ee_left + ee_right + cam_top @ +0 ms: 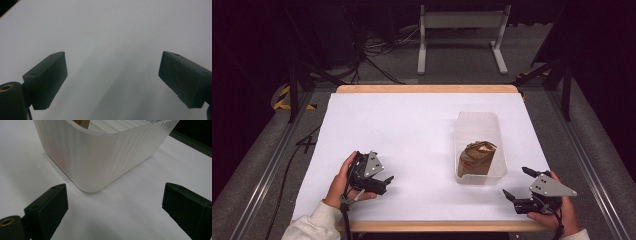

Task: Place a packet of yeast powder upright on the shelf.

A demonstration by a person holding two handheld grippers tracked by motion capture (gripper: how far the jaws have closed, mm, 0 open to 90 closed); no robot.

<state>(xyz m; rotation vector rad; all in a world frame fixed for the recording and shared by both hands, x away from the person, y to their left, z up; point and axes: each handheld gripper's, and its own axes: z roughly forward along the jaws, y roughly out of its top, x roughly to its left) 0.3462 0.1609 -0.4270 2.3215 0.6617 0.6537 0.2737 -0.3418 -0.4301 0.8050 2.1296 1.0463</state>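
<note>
As I read the high view, a white table top point(412, 145) carries a translucent plastic tub point(478, 122) right of centre, with a crumpled brown paper bag point(477, 158) lying in its near end. My left gripper point(384, 183) rests near the front left of the table, held by the left hand point(343, 182), well apart from the tub; I cannot judge its jaw gap from here. My right gripper point(516, 182) sits at the front right corner in the right hand point(559, 210), its jaws spread wide and pointing toward the tub's near corner.

In the left gripper view, I see the left gripper point(113, 75) with both black jaws far apart and nothing between them, above bare white table surface point(107, 30).

In the right gripper view, I see the right gripper point(115, 207) likewise wide apart and empty. The ribbed tub point(100, 160) stands just ahead of the jaws, its rounded corner nearest, not touching them; a brown edge of the bag point(82, 123) shows inside at the top.
</note>
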